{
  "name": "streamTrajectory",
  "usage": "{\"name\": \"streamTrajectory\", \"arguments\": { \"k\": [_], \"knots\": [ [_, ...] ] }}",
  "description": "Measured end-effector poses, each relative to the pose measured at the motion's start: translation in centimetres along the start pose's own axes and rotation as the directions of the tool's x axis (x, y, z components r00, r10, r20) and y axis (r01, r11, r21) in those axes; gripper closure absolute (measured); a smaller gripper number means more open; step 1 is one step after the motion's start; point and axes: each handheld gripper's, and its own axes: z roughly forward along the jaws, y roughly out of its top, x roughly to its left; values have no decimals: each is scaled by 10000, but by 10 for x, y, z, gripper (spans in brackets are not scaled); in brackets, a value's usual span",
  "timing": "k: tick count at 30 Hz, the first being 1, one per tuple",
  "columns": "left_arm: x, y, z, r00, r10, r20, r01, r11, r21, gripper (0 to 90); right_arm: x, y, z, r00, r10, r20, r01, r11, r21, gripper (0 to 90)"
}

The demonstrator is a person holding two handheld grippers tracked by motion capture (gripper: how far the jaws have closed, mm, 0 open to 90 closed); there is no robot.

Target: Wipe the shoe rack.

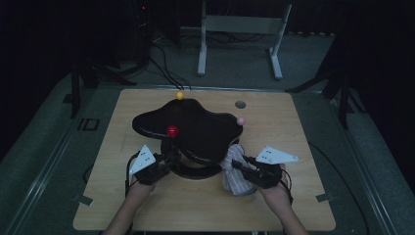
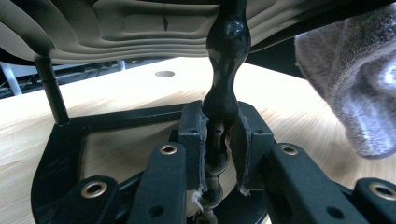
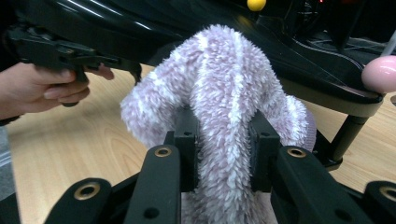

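A person works at a pale wooden bench (image 1: pixel 147 205) in a dim room, a pair of black tongs in each hand. The left tongs (image 2: pixel 217 156) are clamped on the slim, black, turned upright post (image 2: pixel 224 84) of a glossy black stand (image 1: pixel 195 128), whose broad wavy-edged top spreads above and beyond both tongs; the pads press the post from either side, just above the stand's flat black base frame (image 2: pixel 70 140). In the high view the left tongs (image 1: pixel 164 164) sit at the near-left edge of that stand. The right tongs (image 3: pixel 224 149) are closed on a fluffy lilac-and-white striped sock (image 3: pixel 224 93), which bunches up between the pads and humps over them, close under the stand's rim. From above, the sock (image 1: pixel 237 176) hangs at the tips of the right tongs (image 1: pixel 244 169), apparently resting on the bench, though the light is poor. Beyond the tongs, a red ball (image 1: pixel 172 130), a yellow ball (image 1: pixel 180 95) and a pink ball (image 1: pixel 241 120) mark the stand's top.
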Motion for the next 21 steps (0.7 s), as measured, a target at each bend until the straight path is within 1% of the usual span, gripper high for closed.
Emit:
{"name": "streamTrajectory", "arguments": {
  "k": [1, 3, 5, 7, 9, 12, 14, 16, 18, 19, 20, 21],
  "knots": [
    [0, 0, 0, 10000, 3, 3, -3, 10000, -18, 756, 1, 1, -3, 10000, -51, -21, 51, 10000, -53, 708],
    [0, 0, 0, 10000, 9, 0, -9, 10000, -9, 757, 2, 6, -13, 10000, -67, -53, 66, 9994, -342, 708],
    [0, 0, 0, 10000, 3, -2, -3, 10000, -17, 757, 5, 15, -26, 9998, -66, -210, 48, 9965, -834, 708],
    [0, 0, 0, 10000, 18, -5, -18, 10000, -26, 756, 8, 23, -34, 9988, -92, -475, 34, 9926, -1216, 708],
    [0, 0, 0, 10000, 16, -10, -16, 10000, -11, 757, 12, 30, -38, 9973, -144, -726, 37, 9893, -1456, 707],
    [0, 0, 0, 10000, 0, 2, 0, 10000, -3, 757, 18, 36, -34, 9954, -316, -903, 181, 9890, -1465, 707],
    [0, 0, 0, 10000, 6, -11, -6, 10000, 41, 757, 22, 36, -26, 9954, -544, -791, 441, 9910, -1260, 707],
    [0, 1, 0, 10000, 8, -32, -7, 10000, 70, 757, 24, 30, -19, 9966, -706, -432, 656, 9921, -1067, 707],
    [0, 0, 0, 10000, -22, 5, 22, 10000, 12, 757, 24, 24, -17, 9976, -638, -264, 608, 9930, -1014, 707],
    [0, 0, 0, 10000, -16, 9, 16, 10000, 18, 757, 23, 20, -16, 9983, -576, -129, 564, 9949, -837, 707],
    [0, 0, 0, 10000, 12, -14, -12, 10000, 47, 756, 22, 18, -15, 9984, -554, -88, 546, 9958, -732, 707],
    [0, 1, 0, 10000, 15, -21, -15, 10000, 53, 757, 21, 17, -15, 9989, -448, -162, 437, 9970, -643, 707]
  ]
}}
